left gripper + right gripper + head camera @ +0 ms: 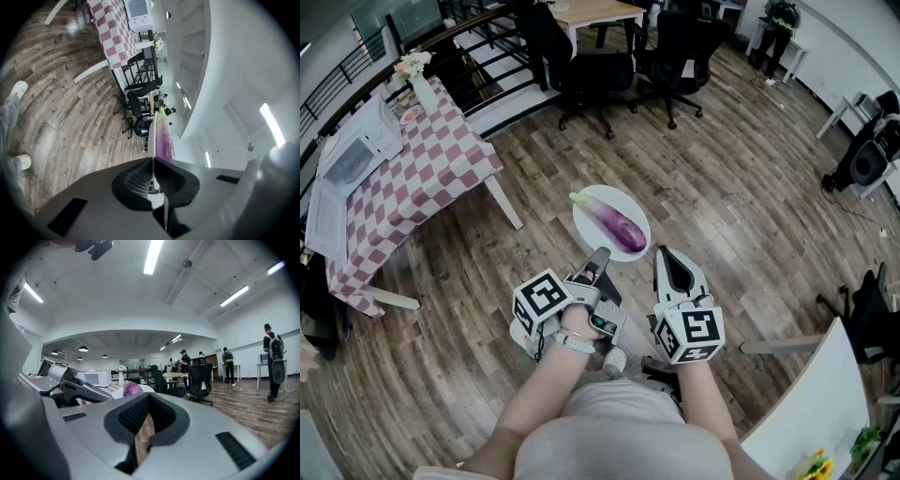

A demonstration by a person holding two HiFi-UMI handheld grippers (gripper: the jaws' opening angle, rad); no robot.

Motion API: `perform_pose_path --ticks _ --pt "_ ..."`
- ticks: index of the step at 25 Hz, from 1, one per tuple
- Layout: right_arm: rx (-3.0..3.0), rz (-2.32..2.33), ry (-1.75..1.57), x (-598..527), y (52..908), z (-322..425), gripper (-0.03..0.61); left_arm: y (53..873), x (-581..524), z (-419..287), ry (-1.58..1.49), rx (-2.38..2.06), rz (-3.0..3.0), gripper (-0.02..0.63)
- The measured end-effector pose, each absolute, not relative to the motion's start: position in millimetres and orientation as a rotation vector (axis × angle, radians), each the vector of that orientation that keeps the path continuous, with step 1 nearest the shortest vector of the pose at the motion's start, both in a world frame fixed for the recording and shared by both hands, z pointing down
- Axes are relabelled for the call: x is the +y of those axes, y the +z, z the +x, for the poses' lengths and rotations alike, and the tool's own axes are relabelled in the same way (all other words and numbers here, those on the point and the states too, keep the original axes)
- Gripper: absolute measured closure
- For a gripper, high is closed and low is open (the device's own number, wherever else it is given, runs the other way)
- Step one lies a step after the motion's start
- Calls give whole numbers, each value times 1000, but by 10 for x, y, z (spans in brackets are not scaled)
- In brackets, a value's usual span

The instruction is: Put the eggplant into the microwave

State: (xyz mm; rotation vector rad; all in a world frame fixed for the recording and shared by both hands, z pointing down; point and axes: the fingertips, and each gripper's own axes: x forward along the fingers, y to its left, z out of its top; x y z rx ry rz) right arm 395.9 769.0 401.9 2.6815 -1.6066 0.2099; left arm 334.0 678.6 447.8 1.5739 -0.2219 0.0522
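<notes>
A purple eggplant (619,225) with a green stem lies on a round white plate (590,221) just ahead of both grippers. My left gripper (599,258) is shut and holds nothing, its tips close to the plate's near edge. To its right, my right gripper (667,255) is also shut and holds nothing. The left gripper view is rolled on its side; there the eggplant (163,138) lies just beyond the closed tips (153,160). In the right gripper view the eggplant (132,389) peeks over the closed tips (149,395). The white microwave (354,150) stands on the checkered table (441,164) at the far left.
A vase of flowers (417,80) stands at the checkered table's far end. Black office chairs (595,70) and a wooden desk (591,11) are behind the plate. A white tabletop (820,403) with flowers sits at the lower right. People (273,362) stand far off on the wood floor.
</notes>
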Motion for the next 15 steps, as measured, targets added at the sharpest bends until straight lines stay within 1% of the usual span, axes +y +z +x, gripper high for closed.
perform_pose_path --ticks 9,15 --pt "-1653 2658 157 7391 3956 3821 554 4429 6463 3188 6 -231 1579 600" --pt "-1676 2630 147 6868 3885 3632 554 4371 5958 2994 -17 -237 1567 600"
